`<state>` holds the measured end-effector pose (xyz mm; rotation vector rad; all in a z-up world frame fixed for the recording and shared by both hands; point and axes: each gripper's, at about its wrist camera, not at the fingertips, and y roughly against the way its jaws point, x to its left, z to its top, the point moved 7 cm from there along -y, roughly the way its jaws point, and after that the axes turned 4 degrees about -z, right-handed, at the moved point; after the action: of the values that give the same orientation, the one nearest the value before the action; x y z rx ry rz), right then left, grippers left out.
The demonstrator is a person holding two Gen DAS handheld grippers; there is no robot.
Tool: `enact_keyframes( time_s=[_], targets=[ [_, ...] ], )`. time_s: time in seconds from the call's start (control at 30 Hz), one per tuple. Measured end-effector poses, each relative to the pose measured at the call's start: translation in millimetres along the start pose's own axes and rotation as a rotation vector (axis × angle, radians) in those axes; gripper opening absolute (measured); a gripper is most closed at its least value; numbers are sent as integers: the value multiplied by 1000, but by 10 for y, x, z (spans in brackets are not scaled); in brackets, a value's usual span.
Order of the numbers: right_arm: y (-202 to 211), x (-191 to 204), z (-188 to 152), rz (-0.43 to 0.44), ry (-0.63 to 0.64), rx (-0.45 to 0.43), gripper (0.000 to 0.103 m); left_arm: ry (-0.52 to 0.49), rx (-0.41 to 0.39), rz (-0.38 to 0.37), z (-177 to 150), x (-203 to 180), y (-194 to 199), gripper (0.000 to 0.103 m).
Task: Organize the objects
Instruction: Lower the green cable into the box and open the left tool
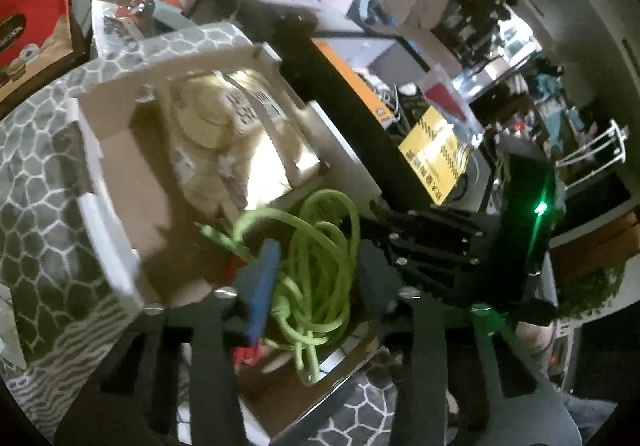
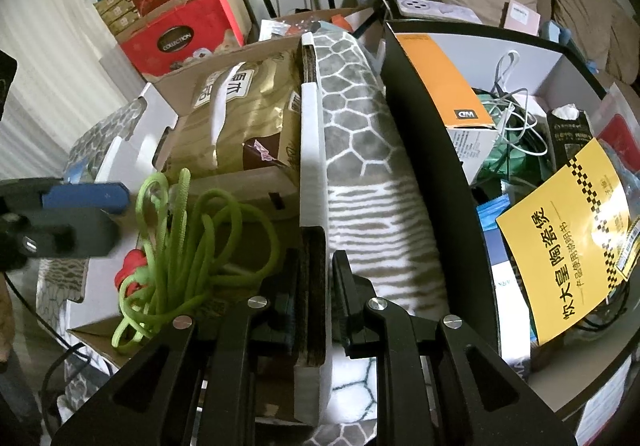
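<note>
A tangled green cord (image 1: 316, 258) with a red end piece (image 1: 246, 354) hangs between the fingers of my left gripper (image 1: 308, 286), over an open cardboard box (image 1: 168, 182). The left gripper looks shut on the cord; its blue finger pad (image 1: 260, 286) presses against it. In the right wrist view the cord (image 2: 188, 246) hangs beside the left gripper's blue pad (image 2: 84, 196), over the box. My right gripper (image 2: 314, 298) is shut on the box's side wall (image 2: 312, 174). A gold foil bag (image 2: 248, 106) lies inside the box.
A grey patterned blanket (image 2: 360, 150) lies under and beside the box. A black-rimmed bin (image 2: 424, 150) on the right holds cables, an orange box (image 2: 444, 82) and a yellow booklet (image 2: 568, 246). Red gift boxes (image 2: 176, 34) are stacked at the back left.
</note>
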<state>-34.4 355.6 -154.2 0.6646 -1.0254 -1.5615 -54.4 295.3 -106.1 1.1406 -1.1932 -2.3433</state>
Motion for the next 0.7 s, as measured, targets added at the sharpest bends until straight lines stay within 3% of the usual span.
enact_keyframes(
  time_s=[0.2, 0.37, 0.57, 0.6, 0.7],
  targets=[
    [16, -32, 3, 10, -15, -6, 17, -53, 59, 41, -98, -138, -282, 11],
    [84, -58, 21, 14, -26, -22, 17, -101, 98, 72, -232, -205, -553, 10],
    [66, -69, 37, 7, -26, -20, 17, -68, 105, 29, -195, -155, -509, 10],
    [60, -63, 33, 6, -25, -19, 17, -61, 95, 14, -184, -160, -448, 13],
    [39, -57, 14, 11, -25, -15, 17, -44, 48, -24, -138, -193, -254, 42]
  ],
)
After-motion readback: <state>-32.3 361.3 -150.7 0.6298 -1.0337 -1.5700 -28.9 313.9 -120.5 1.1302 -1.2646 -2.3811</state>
